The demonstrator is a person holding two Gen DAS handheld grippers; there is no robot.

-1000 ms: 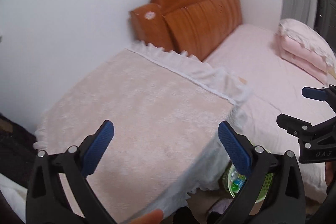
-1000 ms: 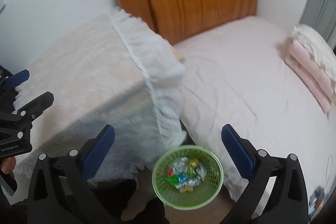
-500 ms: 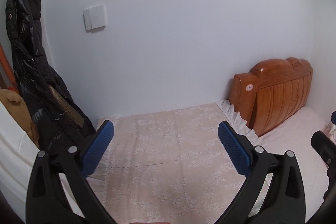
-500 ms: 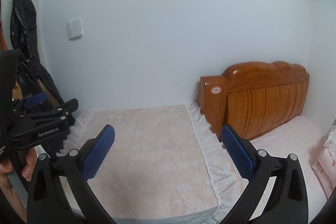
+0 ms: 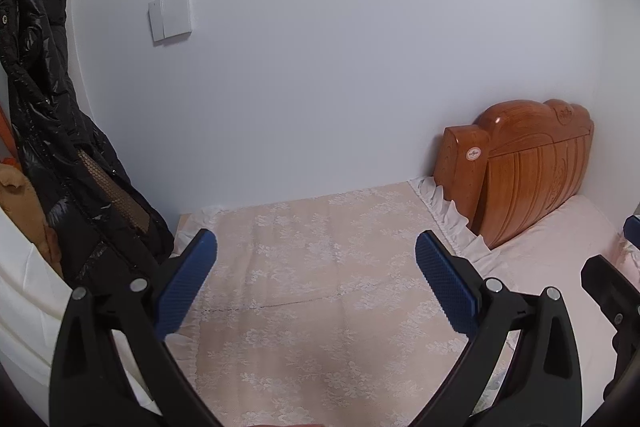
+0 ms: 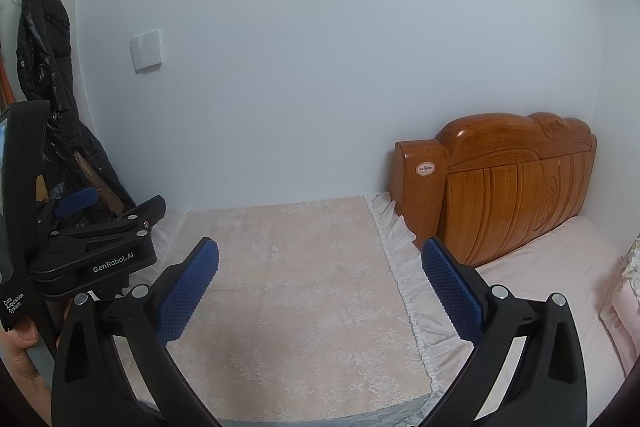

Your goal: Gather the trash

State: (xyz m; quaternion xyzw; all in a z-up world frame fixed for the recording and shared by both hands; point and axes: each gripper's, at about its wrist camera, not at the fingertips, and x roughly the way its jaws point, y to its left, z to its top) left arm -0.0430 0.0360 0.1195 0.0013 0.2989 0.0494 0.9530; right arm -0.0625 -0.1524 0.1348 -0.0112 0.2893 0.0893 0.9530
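While both point at the table [image 5: 320, 307] in the lower middle, the left gripper [image 5: 316, 279] and right gripper [image 6: 320, 283] have wide jaws holding nothing. No trash shows in either view.

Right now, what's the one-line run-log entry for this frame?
left gripper: open, empty | right gripper: open, empty | both above lace-covered table | trash: none in view | headboard to the right

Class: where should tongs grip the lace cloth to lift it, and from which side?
Probably the lace cloth by its frilled edge, coming from the bed side: the frill hangs free, while the top lies flat, offering nothing to pinch.
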